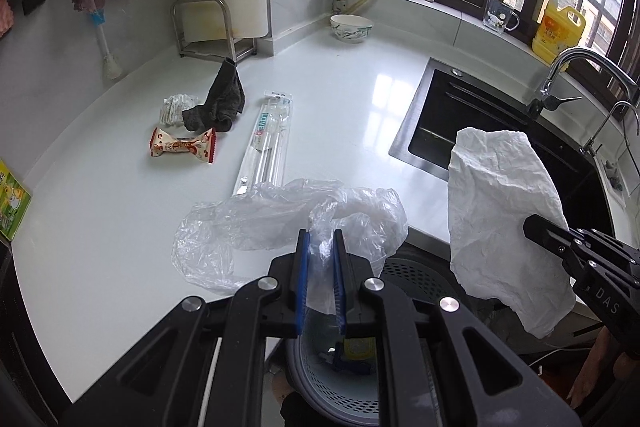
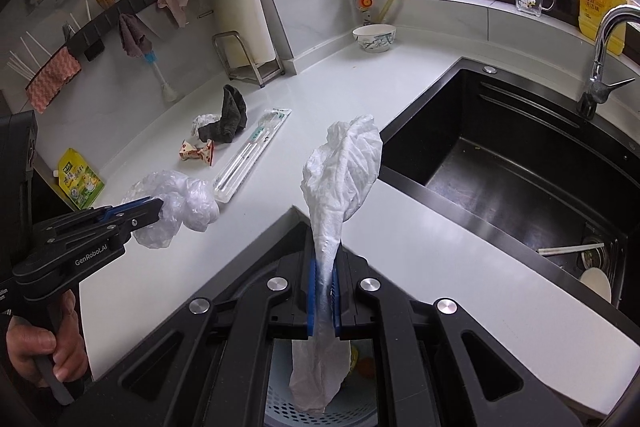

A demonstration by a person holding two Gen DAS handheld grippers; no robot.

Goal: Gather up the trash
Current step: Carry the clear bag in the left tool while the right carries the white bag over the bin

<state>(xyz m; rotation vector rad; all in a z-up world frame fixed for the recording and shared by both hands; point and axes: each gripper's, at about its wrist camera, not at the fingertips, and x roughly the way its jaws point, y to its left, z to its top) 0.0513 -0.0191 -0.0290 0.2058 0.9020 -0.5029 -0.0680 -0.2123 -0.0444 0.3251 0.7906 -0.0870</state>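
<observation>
In the left wrist view, the left gripper [image 1: 321, 247] is squeezing a clear plastic bag [image 1: 280, 223], with its jaws almost closed on a fold of it. Most of the bag is lying on the near part of the white counter [image 1: 120, 227]. A gray bin [image 1: 352, 387] with little holes is sitting right under the gripper, below the counter edge. On the right, the right gripper [image 1: 532, 225] is pinching a white paper towel [image 1: 504, 211] that is hanging in the air near the black sink [image 1: 480, 115]. Far on the left, more trash is waiting on the counter: a candy wrapper [image 1: 184, 147], a crumpled white wrapper [image 1: 174, 109], a dark sock [image 1: 222, 101] and a long toothbrush pack [image 1: 268, 143].

In the right wrist view, the right gripper [image 2: 325, 259] is clamping tight on the paper towel [image 2: 340, 171], and the towel's bottom end is dangling into the bin [image 2: 320, 411]. The left gripper [image 2: 160, 207] is holding the bag [image 2: 176, 207] over the counter [image 2: 400, 247] edge.

It looks like some trash is already in the bin. Two pieces are being held and look about ready to drop. The far pieces are not picked up yet.
</observation>
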